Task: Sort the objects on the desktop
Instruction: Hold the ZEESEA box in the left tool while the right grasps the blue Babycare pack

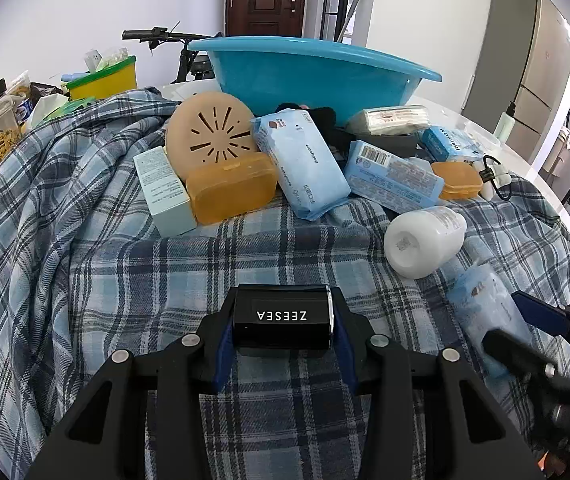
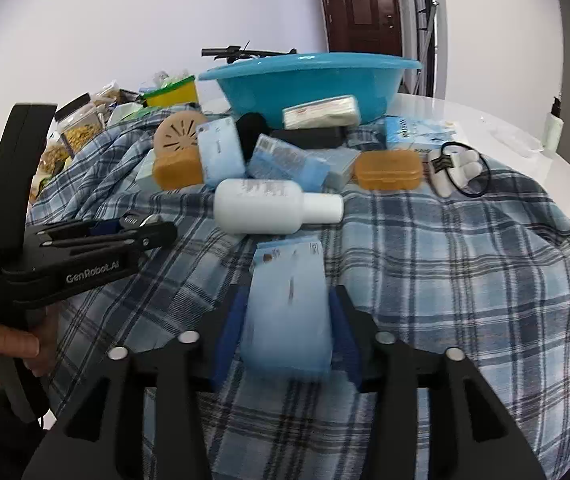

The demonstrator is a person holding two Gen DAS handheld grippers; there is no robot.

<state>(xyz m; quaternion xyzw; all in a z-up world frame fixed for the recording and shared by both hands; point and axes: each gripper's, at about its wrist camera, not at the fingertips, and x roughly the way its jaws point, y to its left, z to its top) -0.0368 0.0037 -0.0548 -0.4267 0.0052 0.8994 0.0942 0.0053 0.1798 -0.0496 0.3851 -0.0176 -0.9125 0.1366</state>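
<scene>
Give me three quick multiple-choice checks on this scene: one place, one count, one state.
1. Where is the white bottle?
A. On the floor
B. Lying on the plaid cloth
C. On a shelf

2. How many orange boxes are there?
A. One
B. Two
C. Four

3. What is the state of the left gripper?
A. Open and empty
B. Shut on a cup
C. Shut on the black box

Answers:
1. B, the bottle rests on its side on the cloth, in front of the pile.
2. B, one box sits at each end of the pile.
3. C, both pads press on the sides of the box.
</scene>
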